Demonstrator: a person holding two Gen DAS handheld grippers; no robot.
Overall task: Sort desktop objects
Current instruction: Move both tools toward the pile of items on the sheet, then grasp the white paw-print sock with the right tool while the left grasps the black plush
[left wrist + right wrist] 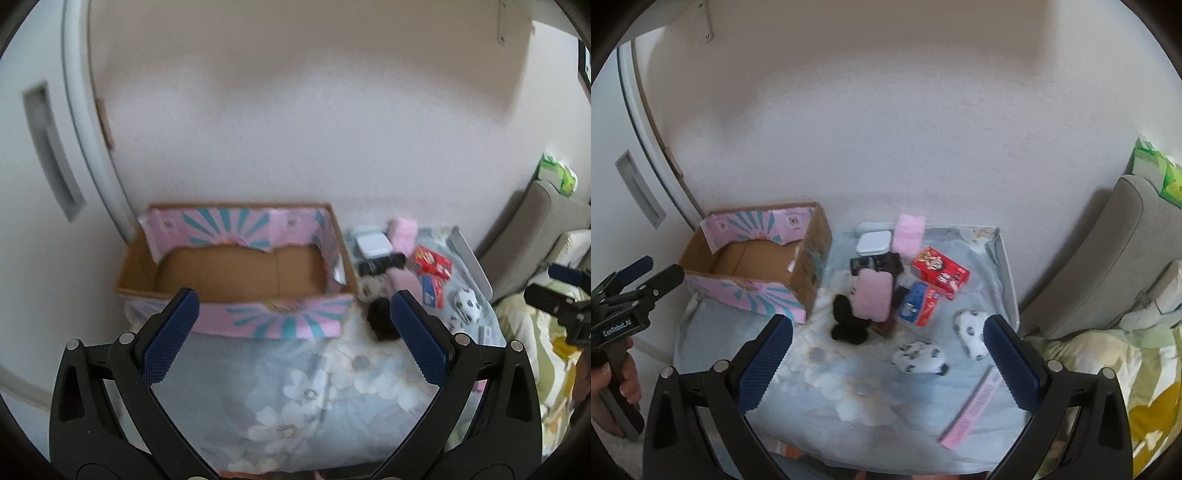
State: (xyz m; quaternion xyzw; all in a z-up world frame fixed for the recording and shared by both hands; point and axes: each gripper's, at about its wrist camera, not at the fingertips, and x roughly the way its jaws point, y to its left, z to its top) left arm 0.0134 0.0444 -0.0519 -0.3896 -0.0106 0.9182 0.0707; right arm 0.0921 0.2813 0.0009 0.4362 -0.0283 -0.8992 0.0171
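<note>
left gripper (293,336) — jaws spread wide, nothing between the blue pads, hanging above the floral cloth (295,387) at lower centre of the left wrist view. right gripper (888,354) likewise wide apart and empty, low centre of the right wrist view. the left gripper also shows at the left edge of the right wrist view, held by a hand (617,380) at lower left.

cardboard box (236,266) with pink and teal sunburst lining sits mid-frame in the left wrist view, against the white wall; its brown floor shows bare. in the right wrist view it lies left of centre.

clutter sits right of the box, all on the cloth:
- white lidded case (873,242), upper centre, just beside a pale pink fuzzy item (910,230)
- pink rectangular pad (873,293) lying over dark objects; a black lump (847,321) just below it
- red carton (940,271) and a blue-and-red packet (919,301), touching or nearly so, right of centre
- two white pieces with black spots (919,356), lower right of the pile — cannot tell what they are
- pink strip (971,413) lying diagonal at lower right, apart from the rest

grey cushion (1108,251) and green-yellow bedding (1108,354) at the right edge.
</note>
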